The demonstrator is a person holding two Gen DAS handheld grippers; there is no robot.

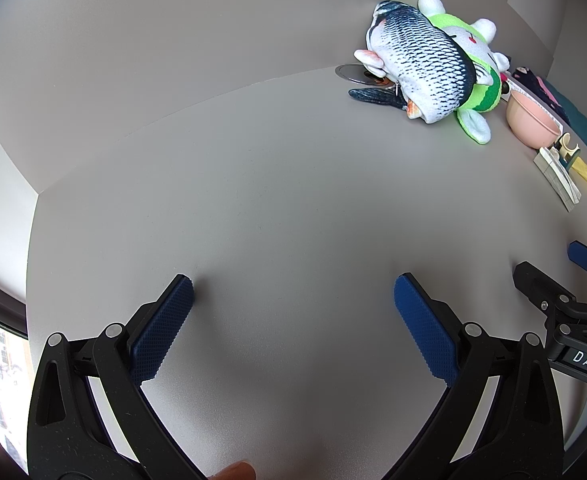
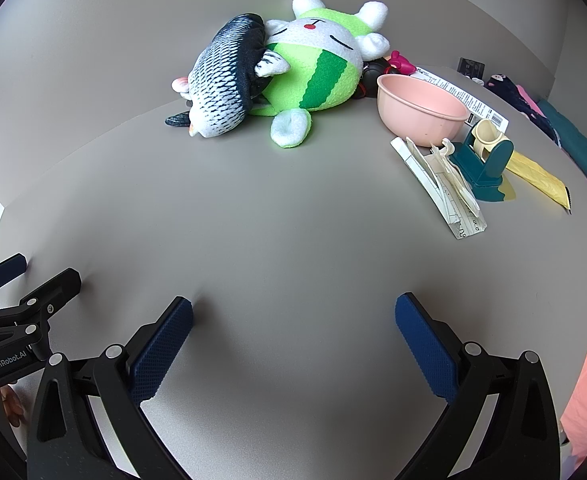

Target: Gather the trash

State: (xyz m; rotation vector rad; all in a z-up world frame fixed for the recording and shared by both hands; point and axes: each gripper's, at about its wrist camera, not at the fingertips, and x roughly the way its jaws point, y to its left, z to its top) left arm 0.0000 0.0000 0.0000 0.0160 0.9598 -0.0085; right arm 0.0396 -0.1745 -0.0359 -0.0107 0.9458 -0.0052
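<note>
Both claws stand wide open with nothing between their blue ribbed pads, each resting low over the bare grey tabletop (image 2: 293, 240). From its own wrist view, the left gripper (image 1: 293, 292) fills the bottom of the frame, and the right gripper's black arm and blue tip show at the lower right edge. In the right wrist view the right gripper (image 2: 293, 312) sits at the bottom centre, with the left one poking in at the lower left.

Moving rightward across the right wrist view, a blue-and-white scaled fish plush (image 2: 221, 84) lies in the upper middle, leaning against a round green-striped plush animal with white ears (image 2: 317, 68). Just right of that stands a pale pink plastic bowl (image 2: 421, 108), with a small dark toy with a magenta bow (image 2: 389, 66) behind it. In front of the bowl, at the upper right, lies the trash: crumpled white paper packaging (image 2: 441, 184), touching a teal and cream plastic stand (image 2: 485, 156). A flat yellow wrapper (image 2: 537, 178) stretches out from behind the stand, and a long white printed label (image 2: 469, 98) lies behind the bowl. All of it is well apart from both grippers.
</note>
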